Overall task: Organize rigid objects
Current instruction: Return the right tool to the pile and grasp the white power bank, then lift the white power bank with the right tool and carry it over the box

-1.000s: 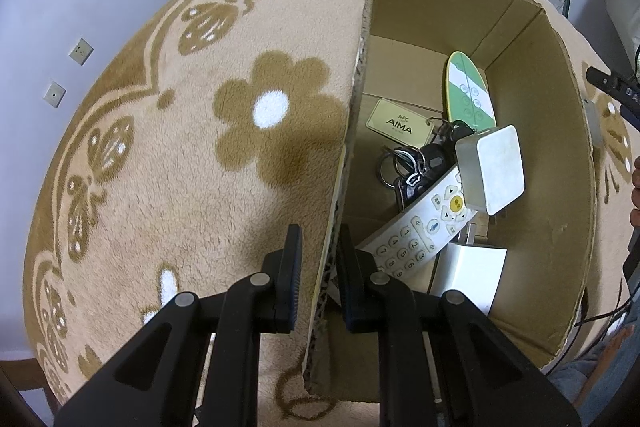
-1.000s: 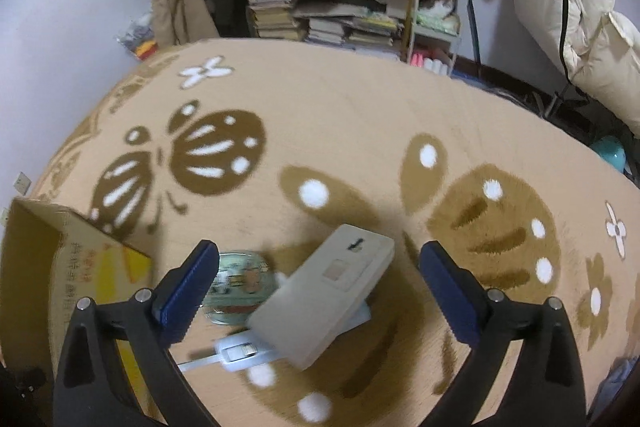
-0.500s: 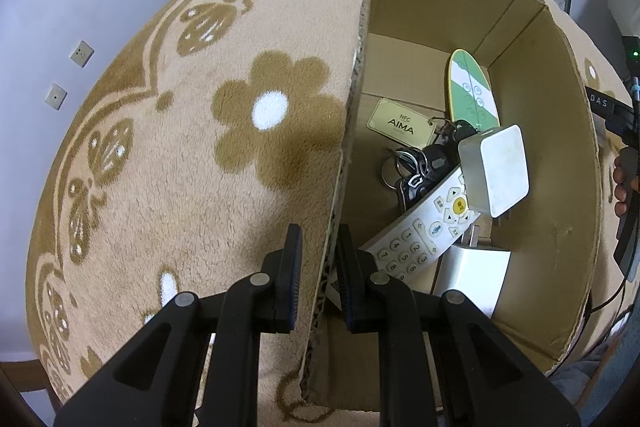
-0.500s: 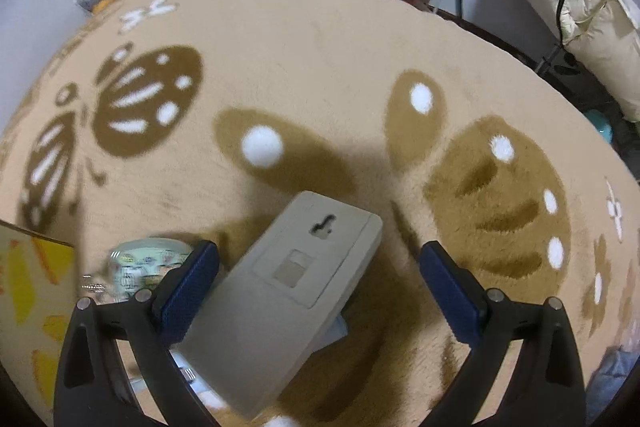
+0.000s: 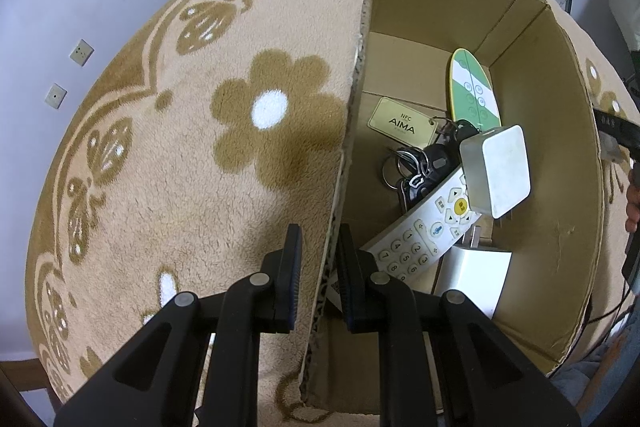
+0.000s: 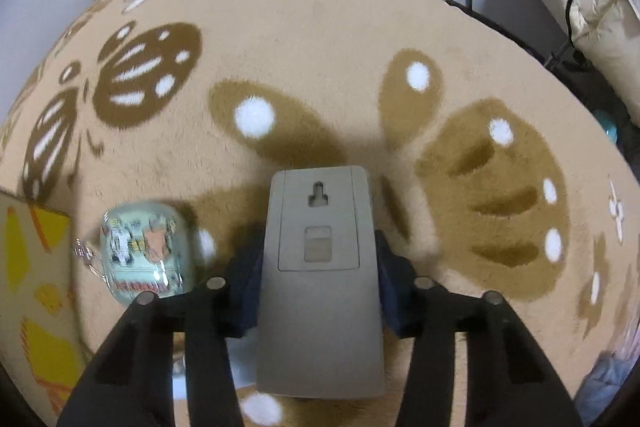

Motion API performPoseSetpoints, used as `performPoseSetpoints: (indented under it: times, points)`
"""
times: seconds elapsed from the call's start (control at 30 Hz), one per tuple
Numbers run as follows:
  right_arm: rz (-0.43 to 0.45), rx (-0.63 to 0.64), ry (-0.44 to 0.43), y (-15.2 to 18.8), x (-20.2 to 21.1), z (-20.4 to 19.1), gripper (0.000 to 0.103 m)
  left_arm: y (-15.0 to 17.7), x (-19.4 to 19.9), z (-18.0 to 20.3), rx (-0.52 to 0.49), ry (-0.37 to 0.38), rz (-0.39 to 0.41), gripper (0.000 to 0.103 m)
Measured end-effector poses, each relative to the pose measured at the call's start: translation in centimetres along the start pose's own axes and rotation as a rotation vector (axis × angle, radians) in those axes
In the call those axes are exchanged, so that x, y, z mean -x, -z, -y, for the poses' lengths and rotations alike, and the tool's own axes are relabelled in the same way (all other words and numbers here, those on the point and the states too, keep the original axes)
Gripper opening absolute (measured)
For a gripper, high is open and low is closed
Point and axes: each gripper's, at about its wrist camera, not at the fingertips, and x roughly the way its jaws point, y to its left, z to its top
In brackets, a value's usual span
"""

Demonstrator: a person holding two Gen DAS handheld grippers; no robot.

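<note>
Left tongs (image 5: 318, 269) are pinched on the cardboard box (image 5: 560, 187) wall, low in frame. Right tongs (image 6: 318, 291) are closing around the grey remote (image 6: 320, 267) on the rug (image 6: 320, 47), lower centre, pads probably touching its sides.

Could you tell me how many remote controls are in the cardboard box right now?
2. A white remote lies slanted near the box's front, partly under a white cube. A green remote leans toward the far corner. More could be hidden beneath the pile.

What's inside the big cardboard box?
Inside the cardboard box: a white remote, keys, an AIMA tag, a green-white remote and two white chargers. Whatever lies beneath them is hidden.
</note>
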Motion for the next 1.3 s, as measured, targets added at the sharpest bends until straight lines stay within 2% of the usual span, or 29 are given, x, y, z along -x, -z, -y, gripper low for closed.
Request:
performPoseSetpoints:
  times: [0.27, 0.4, 0.53, 0.97, 1.3]
  points:
    - [0.025, -0.004, -0.047, 2.4, 2.1, 1.2, 0.052, 0.0, -0.1, 0.1, 0.0, -0.004, 0.0, 0.017]
    - [0.06, -0.033, -0.092, 3.5, 4.0, 1.5, 0.052, 0.1, 0.0, 0.6, -0.013, -0.034, 0.008, 0.016]
    - [0.09, -0.03, -0.116, 3.1, 5.5, 1.2, 0.052, 0.1, 0.1, 0.8, -0.017, -0.046, 0.008, 0.016]
    - [0.275, 0.079, -0.195, 1.6, 14.2, -2.8, 0.052, 0.0, 0.2, 0.9, -0.023, -0.052, 0.005, 0.016]
    - [0.314, 0.212, -0.281, 2.9, 17.7, -8.0, 0.052, 0.0, 0.2, 0.8, -0.025, -0.051, 0.005, 0.016]
